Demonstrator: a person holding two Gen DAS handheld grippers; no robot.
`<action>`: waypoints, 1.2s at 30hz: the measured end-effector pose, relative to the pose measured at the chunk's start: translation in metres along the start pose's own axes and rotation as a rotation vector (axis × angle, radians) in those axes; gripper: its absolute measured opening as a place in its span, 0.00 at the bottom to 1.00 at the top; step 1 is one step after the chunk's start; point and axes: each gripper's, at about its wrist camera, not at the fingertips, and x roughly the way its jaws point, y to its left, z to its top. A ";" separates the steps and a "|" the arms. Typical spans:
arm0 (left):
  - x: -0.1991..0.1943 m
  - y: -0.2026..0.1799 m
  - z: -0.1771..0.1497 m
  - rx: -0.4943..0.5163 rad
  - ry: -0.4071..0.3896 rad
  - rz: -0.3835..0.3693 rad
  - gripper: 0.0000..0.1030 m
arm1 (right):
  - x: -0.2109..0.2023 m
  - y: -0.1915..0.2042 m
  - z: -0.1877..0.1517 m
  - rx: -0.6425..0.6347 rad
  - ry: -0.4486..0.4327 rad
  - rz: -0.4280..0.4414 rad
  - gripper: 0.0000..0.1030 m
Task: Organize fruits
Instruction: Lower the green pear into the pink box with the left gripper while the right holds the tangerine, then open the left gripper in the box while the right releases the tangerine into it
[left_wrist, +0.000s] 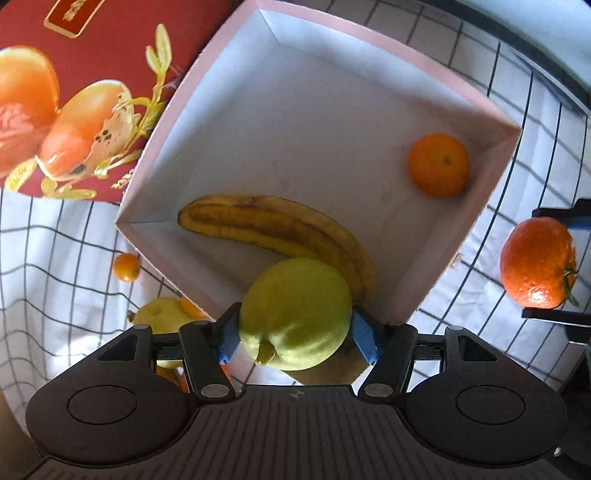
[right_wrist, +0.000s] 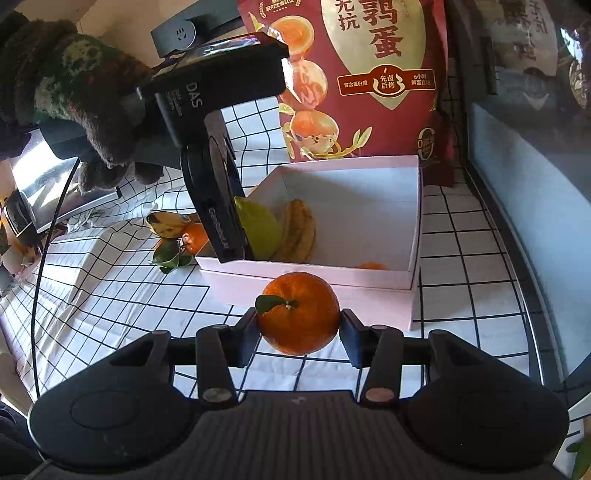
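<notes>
My left gripper (left_wrist: 295, 332) is shut on a yellow-green guava (left_wrist: 295, 314) and holds it over the near corner of the pink box (left_wrist: 491, 192). Inside the box lie a brown-spotted banana (left_wrist: 273, 225) and a small orange (left_wrist: 438, 165). My right gripper (right_wrist: 298, 326) is shut on a mandarin with a leaf (right_wrist: 298, 314), in front of the pink box's near wall (right_wrist: 332, 291). That mandarin also shows in the left wrist view (left_wrist: 537, 262). The left gripper's body (right_wrist: 214, 177) hangs over the box's left side with the guava (right_wrist: 258, 229).
A red snack bag (right_wrist: 369, 74) stands behind the box. On the checked cloth left of the box lie another yellow fruit (left_wrist: 162, 314), a kumquat (left_wrist: 126, 267), a second banana (right_wrist: 170, 221) and a leafy mandarin (right_wrist: 194, 236). A dark wall edge runs along the right.
</notes>
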 end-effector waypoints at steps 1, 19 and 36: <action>-0.002 0.000 -0.001 -0.009 -0.006 -0.010 0.66 | 0.000 0.000 0.000 -0.003 0.000 -0.003 0.45; -0.031 0.008 -0.043 -0.179 -0.270 -0.061 0.55 | 0.011 -0.007 0.034 -0.038 -0.016 -0.043 0.45; -0.035 0.019 -0.215 -0.879 -0.760 -0.318 0.54 | 0.068 0.008 0.101 0.002 -0.005 0.030 0.45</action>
